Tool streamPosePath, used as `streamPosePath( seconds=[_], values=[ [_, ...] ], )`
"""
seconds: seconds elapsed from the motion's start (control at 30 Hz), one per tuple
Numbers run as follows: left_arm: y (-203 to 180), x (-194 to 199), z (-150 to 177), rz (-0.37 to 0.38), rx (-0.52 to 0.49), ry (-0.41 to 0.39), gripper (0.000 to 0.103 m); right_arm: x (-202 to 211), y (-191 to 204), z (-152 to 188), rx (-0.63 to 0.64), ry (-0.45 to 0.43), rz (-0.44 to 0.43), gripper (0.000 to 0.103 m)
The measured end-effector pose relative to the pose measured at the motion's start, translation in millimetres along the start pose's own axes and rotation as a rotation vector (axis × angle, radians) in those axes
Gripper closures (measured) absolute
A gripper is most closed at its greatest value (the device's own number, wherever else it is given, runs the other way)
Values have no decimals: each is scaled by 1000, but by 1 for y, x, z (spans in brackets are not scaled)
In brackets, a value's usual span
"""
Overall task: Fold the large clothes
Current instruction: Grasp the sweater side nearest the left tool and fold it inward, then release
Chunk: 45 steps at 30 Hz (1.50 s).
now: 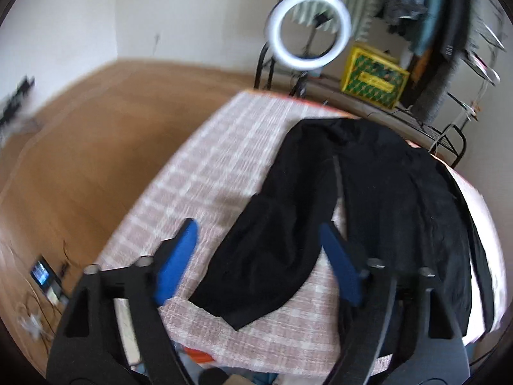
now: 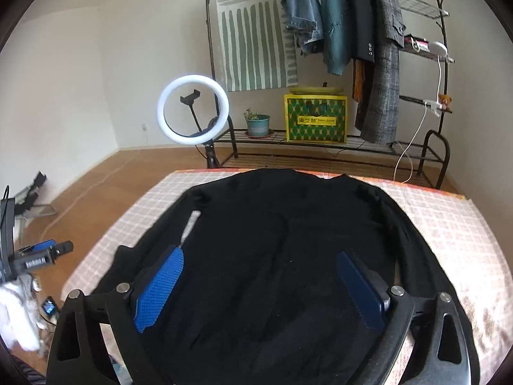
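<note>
On the checked table cloth [image 2: 455, 224] lies the black sweater [image 2: 282, 256], soft and floppy, so I think I should pinch its left sleeve [image 1: 266, 250] near the end, with my left gripper [image 1: 259, 243] and right gripper [image 2: 259, 272] both wide and empty.

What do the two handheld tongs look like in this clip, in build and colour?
Both match: the left tongs and right tongs have black angular frames with triangular cut-outs, silver pivot bolts and two long blue textured pads. Seen from the right wrist view, the left one carries small white lettering, unreadable. No sleeves show.
</note>
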<state>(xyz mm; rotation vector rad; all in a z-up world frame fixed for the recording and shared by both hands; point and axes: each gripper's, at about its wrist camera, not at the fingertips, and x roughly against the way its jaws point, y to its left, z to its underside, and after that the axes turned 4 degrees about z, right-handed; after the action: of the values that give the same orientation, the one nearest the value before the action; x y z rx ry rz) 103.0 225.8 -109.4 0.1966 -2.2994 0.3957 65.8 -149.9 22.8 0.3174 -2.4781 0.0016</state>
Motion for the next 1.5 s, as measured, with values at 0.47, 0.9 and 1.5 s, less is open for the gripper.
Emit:
streamPosePath(
  seconds=[0.47,0.9,1.5],
  values=[
    [51,-124,-16,170,239,236,48,-30,12,9,-2,57,-143,24],
    [27,-171,-20,217,265,276,99,-26,-23,15,-8,97,-108,48],
    [-133,-76,-19,538,-73,184,101,-30,-39,15,-60,144,-128,65]
  ],
)
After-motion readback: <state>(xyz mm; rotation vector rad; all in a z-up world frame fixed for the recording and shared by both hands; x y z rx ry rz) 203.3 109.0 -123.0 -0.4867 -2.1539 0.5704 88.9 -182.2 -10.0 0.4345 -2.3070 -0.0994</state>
